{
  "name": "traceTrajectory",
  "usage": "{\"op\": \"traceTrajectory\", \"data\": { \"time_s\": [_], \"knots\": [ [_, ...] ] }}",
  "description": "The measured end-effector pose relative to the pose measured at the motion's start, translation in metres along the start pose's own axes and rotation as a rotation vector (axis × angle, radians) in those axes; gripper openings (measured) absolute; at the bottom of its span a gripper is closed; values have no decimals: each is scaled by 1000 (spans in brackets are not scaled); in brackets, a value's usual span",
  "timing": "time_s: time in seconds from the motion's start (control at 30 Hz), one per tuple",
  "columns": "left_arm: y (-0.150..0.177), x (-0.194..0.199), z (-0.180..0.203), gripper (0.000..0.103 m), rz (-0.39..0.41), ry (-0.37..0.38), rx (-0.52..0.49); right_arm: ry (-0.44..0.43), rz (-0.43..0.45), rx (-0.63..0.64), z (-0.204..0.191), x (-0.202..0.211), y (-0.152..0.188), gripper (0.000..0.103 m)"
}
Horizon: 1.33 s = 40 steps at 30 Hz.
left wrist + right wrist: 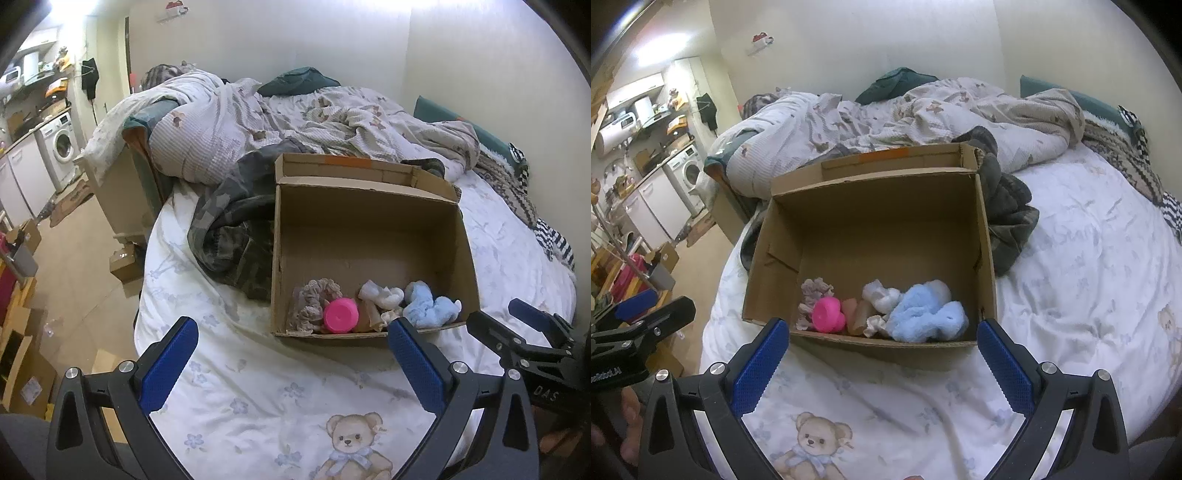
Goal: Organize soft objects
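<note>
Both tools gaping, empty; soft toys (925, 314) in box (871, 206) ahead.

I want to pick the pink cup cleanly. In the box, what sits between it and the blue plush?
In the right wrist view, a tan object and a white soft toy lie between the pink cup and the blue plush.

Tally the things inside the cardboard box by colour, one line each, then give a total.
Inside the cardboard box, along its near wall:
Light blue: 1, plush piece
Pink: 1, round cup-like item
White: 1, soft bundle
Grey-beige: 1, ruffled fabric piece
Tan: 1, small item, partly hidden
Total: 5, as far as the pile shows.
</note>
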<state>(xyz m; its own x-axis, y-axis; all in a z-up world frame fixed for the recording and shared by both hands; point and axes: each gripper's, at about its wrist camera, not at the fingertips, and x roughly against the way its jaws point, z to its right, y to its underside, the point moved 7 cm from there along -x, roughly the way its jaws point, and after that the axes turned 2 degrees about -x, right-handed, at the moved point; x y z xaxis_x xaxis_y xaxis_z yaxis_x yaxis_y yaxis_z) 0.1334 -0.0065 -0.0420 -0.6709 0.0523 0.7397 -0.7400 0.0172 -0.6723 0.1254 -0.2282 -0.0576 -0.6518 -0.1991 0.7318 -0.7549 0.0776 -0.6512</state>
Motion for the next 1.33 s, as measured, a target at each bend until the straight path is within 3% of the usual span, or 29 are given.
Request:
{"op": "traceTrajectory", "data": {
  "time_s": [1.33],
  "knots": [
    [1, -2, 3, 103, -1, -7, -16, 7, 12, -8, 3, 3, -5, 103]
  ]
}}
